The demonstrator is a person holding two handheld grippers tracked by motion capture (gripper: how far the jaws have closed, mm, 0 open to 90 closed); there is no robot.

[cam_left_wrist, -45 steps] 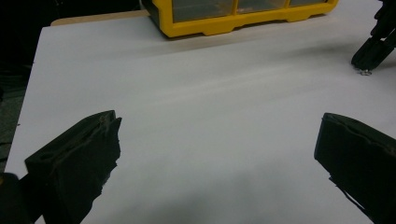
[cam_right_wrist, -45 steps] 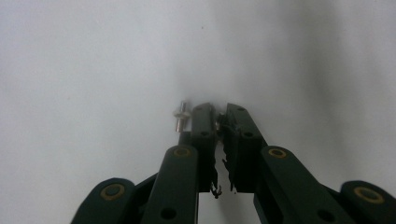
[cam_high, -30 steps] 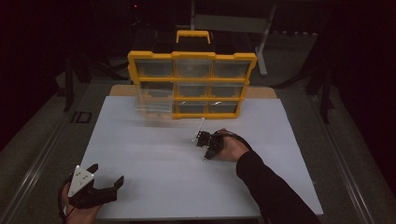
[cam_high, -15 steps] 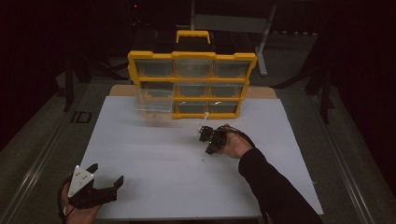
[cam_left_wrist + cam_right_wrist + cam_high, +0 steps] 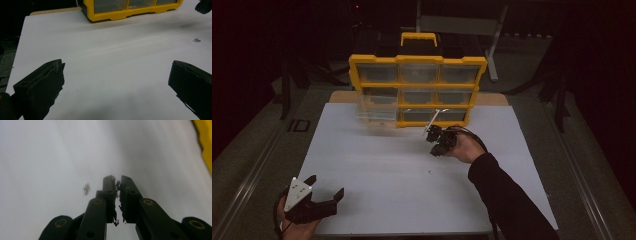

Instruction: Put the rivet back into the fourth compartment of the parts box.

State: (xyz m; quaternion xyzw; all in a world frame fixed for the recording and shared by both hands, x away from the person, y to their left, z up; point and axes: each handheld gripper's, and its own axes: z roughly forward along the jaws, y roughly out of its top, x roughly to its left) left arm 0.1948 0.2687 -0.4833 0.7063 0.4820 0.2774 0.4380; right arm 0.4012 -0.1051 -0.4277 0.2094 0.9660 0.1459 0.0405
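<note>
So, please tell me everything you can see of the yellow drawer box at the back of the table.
The drawer box stands upright at the far edge of the white table. Its frame looks like yellow plastic, with a yellow carry handle on a black top. It has three rows of three clear drawers. The lower left drawer is pulled out toward the person; the others sit closed. Their contents are too dim to tell. The box rests on the table, and no gripper touches it.

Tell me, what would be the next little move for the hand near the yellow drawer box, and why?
Probably carry the right gripper on toward the pulled-out clear drawer of the yellow drawer box. Its jaws are shut, perhaps on something tiny, too small to tell, and that drawer stands open. One small metal piece lies on the white table; the left gripper rests open.
</note>
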